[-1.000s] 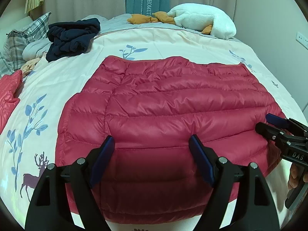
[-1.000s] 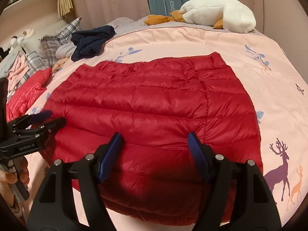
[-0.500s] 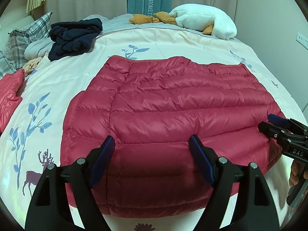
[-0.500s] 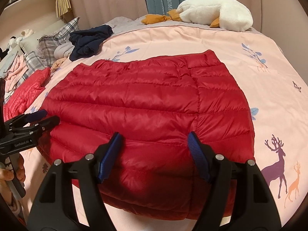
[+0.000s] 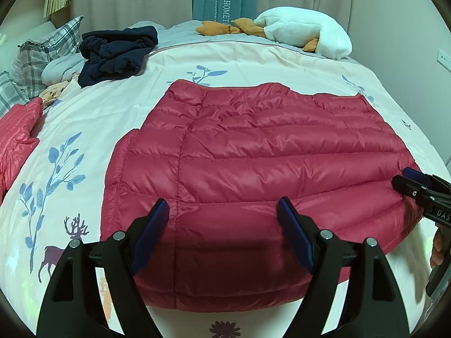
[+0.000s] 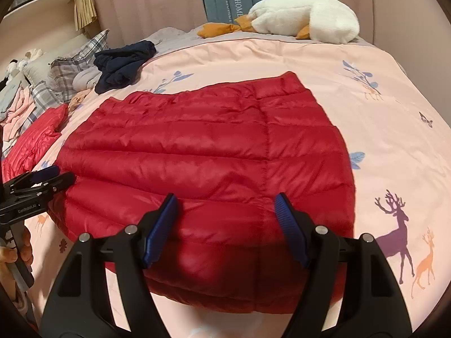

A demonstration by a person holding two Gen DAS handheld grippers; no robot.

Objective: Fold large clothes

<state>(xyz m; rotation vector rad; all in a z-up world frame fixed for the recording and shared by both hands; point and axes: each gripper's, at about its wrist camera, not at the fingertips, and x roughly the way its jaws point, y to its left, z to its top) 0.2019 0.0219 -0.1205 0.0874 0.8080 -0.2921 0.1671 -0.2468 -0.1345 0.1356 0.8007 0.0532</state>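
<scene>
1. On the bed [image 5: 253, 59], in the left wrist view, we see a pale quilt cover printed with blue leaf sprigs and a deer; beige curtains and a grey-blue panel with lettering stand behind it, and a wall socket sits at the far right.
2. One red down jacket [image 5: 253, 169] lies flat in the middle of the bed, quilted back up, its near hem just under the camera.
3. We count one dark navy garment [image 5: 118, 50] bunched at the far left, one white plush toy [image 5: 304, 31] with orange parts at the far edge, plaid pillows, and one more red padded garment [image 5: 17, 138] at the left edge.
4. The left hand-held gripper [image 5: 222, 236] hovers over the jacket's near hem, jaws spread wide and grasping nothing.
5. The right hand-held gripper [image 5: 422, 188] enters from the right edge, at the jacket's side; fingers [image 5: 437, 248] of a hand show below it.
6. In the right wrist view, the same bed [image 6: 380, 129] looks pinker, with a shelf at the upper left.
7. The red down jacket [image 6: 203, 155] again fills the centre; one navy garment [image 6: 124, 62], one plush toy [image 6: 307, 17] and one red garment [image 6: 33, 140] show.
8. The right hand-held gripper [image 6: 225, 233] hangs released over the hem, holding nothing; the left hand-held gripper [image 6: 42, 180] shows at the left edge.
</scene>
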